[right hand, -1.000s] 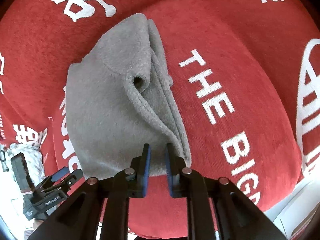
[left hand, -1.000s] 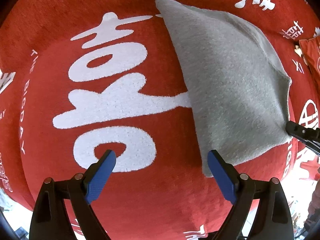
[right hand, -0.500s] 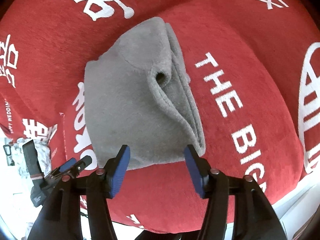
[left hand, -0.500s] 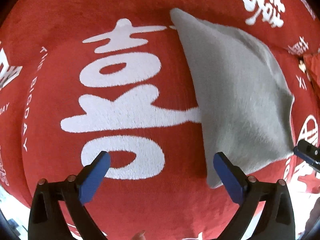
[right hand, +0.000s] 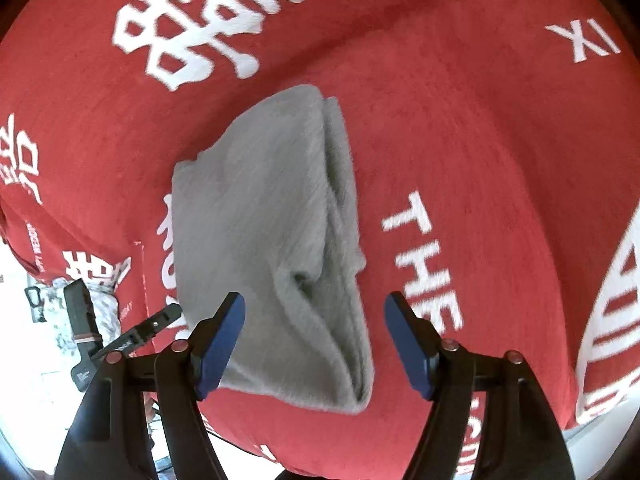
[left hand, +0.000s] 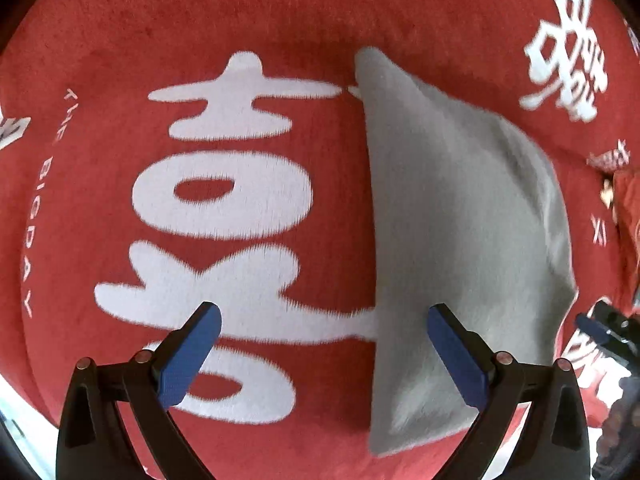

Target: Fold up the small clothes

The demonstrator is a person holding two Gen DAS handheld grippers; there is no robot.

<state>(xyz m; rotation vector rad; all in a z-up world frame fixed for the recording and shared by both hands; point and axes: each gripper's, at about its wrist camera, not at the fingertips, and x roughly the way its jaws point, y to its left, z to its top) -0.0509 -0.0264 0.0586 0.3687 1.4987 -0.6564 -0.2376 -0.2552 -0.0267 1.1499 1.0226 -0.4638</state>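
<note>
A folded grey cloth point(left hand: 460, 232) lies flat on a red blanket point(left hand: 280, 20) with white characters. In the left wrist view it fills the right half. My left gripper point(left hand: 320, 344) is open and empty, its right pad over the cloth's left edge. In the right wrist view the grey cloth point(right hand: 264, 224) shows stacked folded layers along its right side. My right gripper point(right hand: 314, 336) is open and empty, straddling the near end of the cloth. The right gripper's tip point(left hand: 600, 332) shows at the cloth's right corner in the left wrist view.
The red blanket point(right hand: 480, 120) covers the whole surface and drops off at its near edge. The left gripper's body point(right hand: 120, 340) shows at the lower left of the right wrist view. A red patterned object point(left hand: 628, 208) lies at the far right.
My right gripper has opened and let go of the cloth's folded edge, then moved forward over it. My left gripper stayed open and shifted closer to the cloth's left edge.
</note>
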